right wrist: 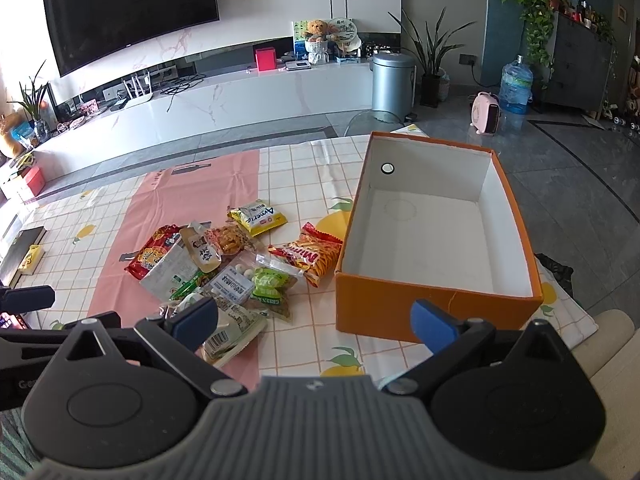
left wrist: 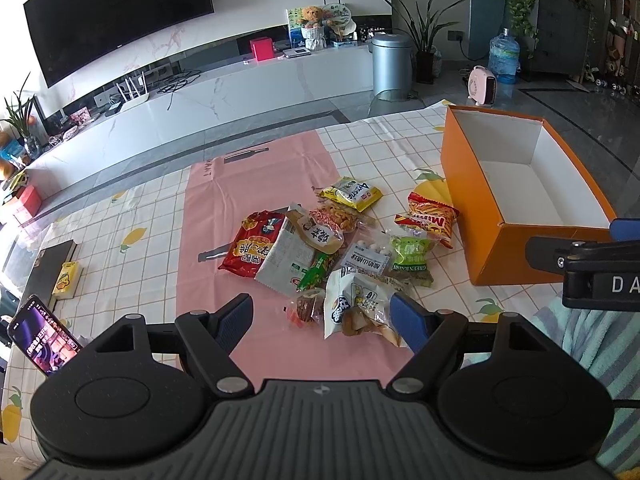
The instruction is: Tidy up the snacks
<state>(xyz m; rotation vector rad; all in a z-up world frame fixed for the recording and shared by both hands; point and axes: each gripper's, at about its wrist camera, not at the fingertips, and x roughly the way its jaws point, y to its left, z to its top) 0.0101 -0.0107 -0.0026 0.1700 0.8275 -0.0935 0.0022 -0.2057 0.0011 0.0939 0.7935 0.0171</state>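
Observation:
A pile of snack packets lies on the pink strip of the tablecloth: a red noodle bag (left wrist: 250,246), a yellow packet (left wrist: 352,193), a red-and-yellow chip bag (left wrist: 430,218) and a green raisin bag (left wrist: 412,254), among several others. An empty orange box (left wrist: 520,184) with a white inside stands to their right; it also shows in the right wrist view (right wrist: 436,232). My left gripper (left wrist: 322,320) is open and empty, just in front of the pile. My right gripper (right wrist: 316,318) is open and empty, near the box's front left corner. The pile also shows in the right wrist view (right wrist: 224,264).
A phone (left wrist: 42,334) leans at the table's left front, beside a small yellow box (left wrist: 66,280) and a dark book (left wrist: 52,264). The checked tablecloth (left wrist: 132,216) covers the table. Beyond it are a TV stand, a bin (left wrist: 391,66) and a pink heater (left wrist: 482,84).

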